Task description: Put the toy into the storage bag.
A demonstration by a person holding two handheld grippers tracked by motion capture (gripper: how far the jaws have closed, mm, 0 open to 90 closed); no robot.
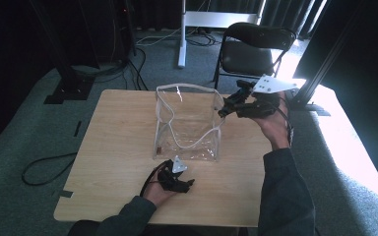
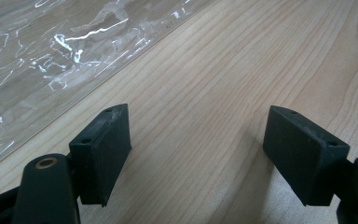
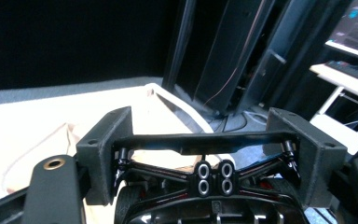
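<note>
A clear plastic bag (image 1: 187, 123) with a white zip rim stands open on the wooden table (image 1: 113, 147). My right gripper (image 1: 237, 101) hovers at the bag's upper right edge, shut on a black toy car (image 1: 230, 102). In the right gripper view the car's black frame (image 3: 212, 179) spans the gap between the jaws of my right gripper (image 3: 200, 135), with the bag's white rim (image 3: 168, 95) beyond. My left gripper (image 1: 186, 185) rests low on the table just in front of the bag. In its own view my left gripper (image 2: 198, 140) is open over bare wood, the bag's clear wall (image 2: 37, 56) to its upper left.
A black folding chair (image 1: 256, 49) stands behind the table's far right corner, with a white stand post (image 1: 182, 34) beside it. A dark cable (image 1: 44, 167) loops on the carpet to the left. Bright light falls on the floor at right.
</note>
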